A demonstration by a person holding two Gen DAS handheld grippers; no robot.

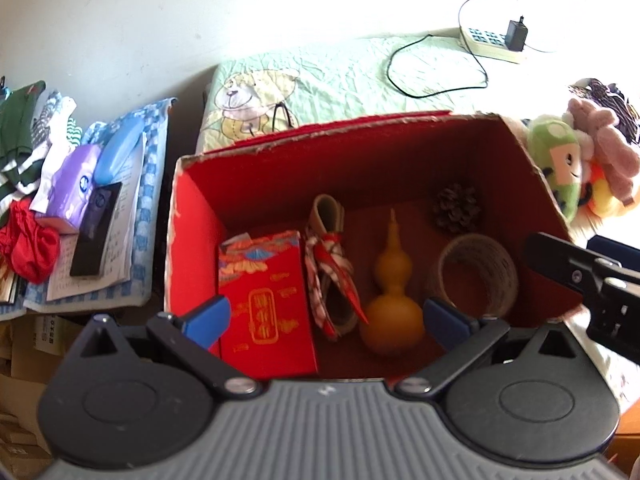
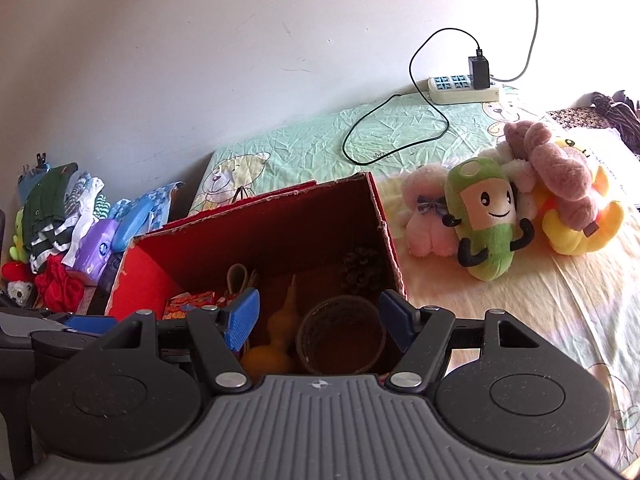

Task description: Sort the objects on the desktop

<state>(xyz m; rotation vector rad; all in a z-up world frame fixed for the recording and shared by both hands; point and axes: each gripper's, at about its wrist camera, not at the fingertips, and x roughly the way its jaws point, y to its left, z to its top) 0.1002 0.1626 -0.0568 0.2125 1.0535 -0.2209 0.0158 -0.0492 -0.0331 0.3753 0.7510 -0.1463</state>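
Note:
An open red cardboard box (image 1: 200, 216) (image 2: 136, 276) stands on the bed. Inside lie a red packet (image 1: 266, 304), a straw sandal with red-white ties (image 1: 330, 276), a yellow gourd (image 1: 394, 288) (image 2: 280, 328), a pine cone (image 1: 456, 208) (image 2: 362, 268) and a roll of twine (image 1: 474, 276) (image 2: 340, 336). My left gripper (image 1: 326, 322) hovers open over the box's near edge, holding nothing. My right gripper (image 2: 320, 318) is open above the box's near right corner, also holding nothing. Part of the right gripper shows at the right edge of the left wrist view.
Plush toys (image 2: 488, 224) (image 1: 560, 164) lie right of the box. A power strip (image 2: 460, 90) (image 1: 490, 44) with a charger and black cable sits by the wall. Left of the bed, a stand holds clothes, a purple tissue pack (image 1: 74, 184), a blue case and a dark phone (image 1: 96, 236).

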